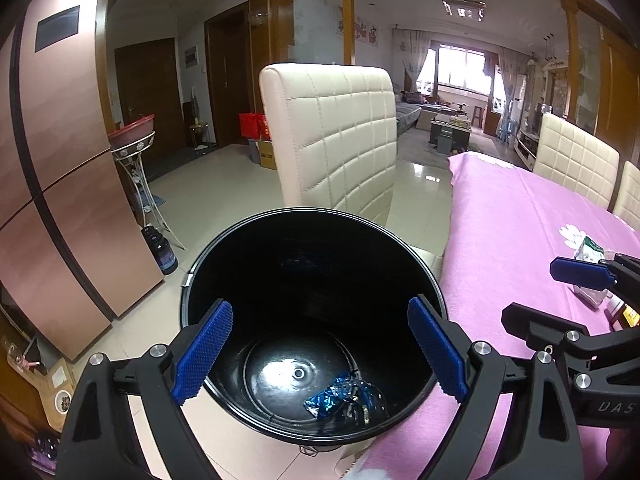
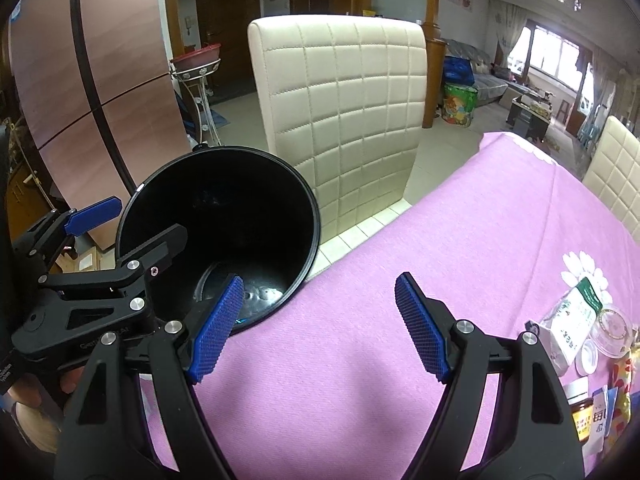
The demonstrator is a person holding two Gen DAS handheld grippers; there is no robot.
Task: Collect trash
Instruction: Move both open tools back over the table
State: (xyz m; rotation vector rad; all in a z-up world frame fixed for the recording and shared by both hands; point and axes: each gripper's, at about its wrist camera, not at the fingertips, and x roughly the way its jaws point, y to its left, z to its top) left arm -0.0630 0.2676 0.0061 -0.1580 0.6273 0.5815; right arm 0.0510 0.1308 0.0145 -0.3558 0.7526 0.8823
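Observation:
A black round trash bin [image 1: 224, 248] stands on the floor beside the pink-clothed table [image 1: 512, 232]. A crumpled blue wrapper [image 1: 340, 396] lies at the bin's bottom. My left gripper [image 1: 320, 352] is open and empty, held right above the bin's mouth. My right gripper [image 2: 320, 328] is open and empty above the table's cloth [image 2: 460, 240], close to the bin's rim [image 2: 316, 216]. A white and green packet [image 2: 572, 320] lies on the table at the right, and it also shows in the left wrist view [image 1: 588, 250].
A cream quilted chair [image 1: 332, 136] stands just behind the bin. More chairs [image 1: 576, 160] line the table's far side. A pink fridge [image 1: 60, 184] is at the left. A glass dish [image 2: 612, 326], a jar [image 2: 580, 416] and packets sit at the table's right edge.

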